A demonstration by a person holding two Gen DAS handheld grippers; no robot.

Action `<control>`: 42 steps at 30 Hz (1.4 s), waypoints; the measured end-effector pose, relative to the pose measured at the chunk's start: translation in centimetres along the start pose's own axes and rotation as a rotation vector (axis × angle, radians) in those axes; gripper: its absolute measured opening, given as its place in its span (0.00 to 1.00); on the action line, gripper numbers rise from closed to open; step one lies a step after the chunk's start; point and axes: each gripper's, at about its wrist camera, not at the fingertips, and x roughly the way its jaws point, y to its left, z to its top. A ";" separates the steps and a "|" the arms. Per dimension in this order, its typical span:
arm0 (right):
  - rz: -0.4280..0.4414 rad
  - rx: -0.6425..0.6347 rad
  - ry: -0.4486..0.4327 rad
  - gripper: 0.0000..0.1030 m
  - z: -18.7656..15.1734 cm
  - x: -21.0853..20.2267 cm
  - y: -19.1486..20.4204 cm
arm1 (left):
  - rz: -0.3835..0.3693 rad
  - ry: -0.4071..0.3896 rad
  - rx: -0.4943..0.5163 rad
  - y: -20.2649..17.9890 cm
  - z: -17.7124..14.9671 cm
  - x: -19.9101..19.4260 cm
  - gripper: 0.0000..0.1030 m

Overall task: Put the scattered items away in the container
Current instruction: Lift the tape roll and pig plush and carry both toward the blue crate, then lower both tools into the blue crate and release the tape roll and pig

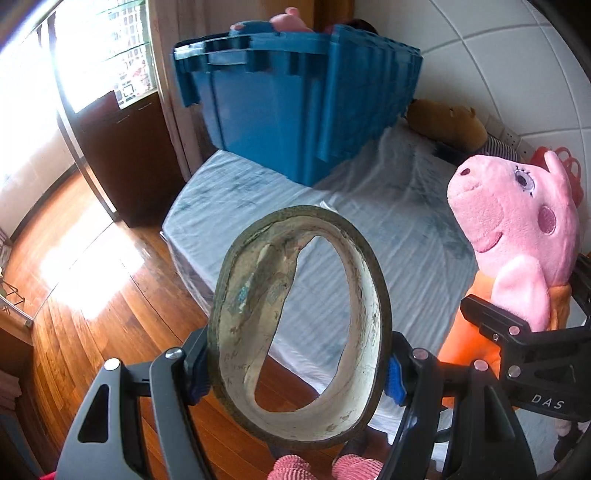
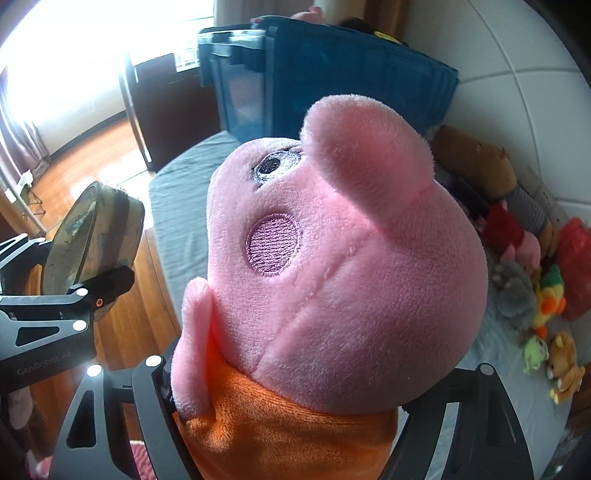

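The left gripper [image 1: 295, 373] has its fingers clamped on a grimy tape roll [image 1: 299, 325], while the right gripper [image 2: 284, 398] has its fingers pressed into a pink pig plush [image 2: 332, 266] whose orange body is cut off below. Both are held over the bed [image 1: 388, 229]. Beyond, the blue crate [image 1: 295, 99] hides its contents but for a pink toy [image 1: 288, 20] poking above the rim.

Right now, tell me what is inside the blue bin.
Above the blue bin's rim only a pink plush top and something dark show; its walls hide everything lower down.
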 end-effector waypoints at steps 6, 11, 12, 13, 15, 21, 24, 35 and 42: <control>0.001 -0.007 -0.020 0.79 2.7 0.8 4.5 | 0.005 -0.014 0.001 5.3 0.2 -0.2 0.68; 0.002 -0.016 -0.037 0.79 5.0 0.9 7.8 | 0.011 -0.017 0.002 8.3 0.6 0.0 0.68; 0.000 -0.020 -0.041 0.79 5.7 0.9 8.5 | 0.012 -0.017 0.001 8.7 0.8 0.1 0.68; -0.001 -0.023 -0.044 0.79 6.4 0.9 8.9 | 0.009 -0.017 -0.001 9.0 1.1 0.2 0.68; 0.001 -0.030 -0.049 0.79 7.6 1.1 9.0 | 0.006 -0.019 -0.005 9.6 1.6 0.5 0.68; 0.006 -0.047 -0.057 0.79 10.7 2.8 9.0 | 0.008 -0.028 -0.009 10.4 4.0 1.8 0.68; 0.017 -0.058 -0.062 0.79 12.4 4.1 8.9 | 0.022 -0.026 -0.009 10.7 5.5 2.7 0.68; 0.066 -0.113 -0.142 0.79 19.2 4.9 8.4 | 0.025 -0.087 -0.035 12.8 12.3 3.3 0.68; 0.129 -0.112 -0.188 0.79 24.5 4.1 8.4 | -0.037 -0.142 0.020 15.0 18.8 3.0 0.68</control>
